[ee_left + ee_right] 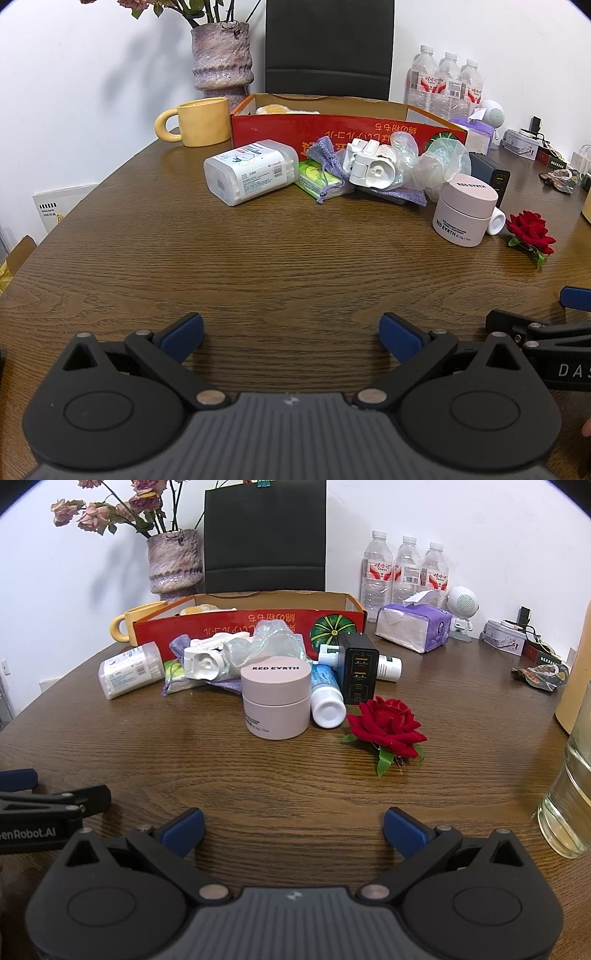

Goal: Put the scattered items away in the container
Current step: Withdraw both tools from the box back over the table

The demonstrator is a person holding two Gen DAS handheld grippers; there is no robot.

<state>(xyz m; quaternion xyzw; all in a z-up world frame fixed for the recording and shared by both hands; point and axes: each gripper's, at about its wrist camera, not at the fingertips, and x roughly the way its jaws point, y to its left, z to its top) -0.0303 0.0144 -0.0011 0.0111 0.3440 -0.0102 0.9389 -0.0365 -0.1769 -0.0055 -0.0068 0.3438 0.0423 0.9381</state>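
Both grippers sit low in frame over the wooden table [258,266], left gripper [291,334] and right gripper [293,829] spread wide with nothing between the blue pads. Mid-frame is the clutter: pink cream jar [275,701], red rose [386,723], black charger [358,672], cotton swab box [251,171]. Behind it, upper centre, sits the red cardboard box [343,129].

The red box [332,129] hides most of what lies inside it; only a pale yellow bit [273,109] peeks out. The glass [569,805] is cut off by the picture's edge. Small print on the pink jar [275,701] is too tiny to read.
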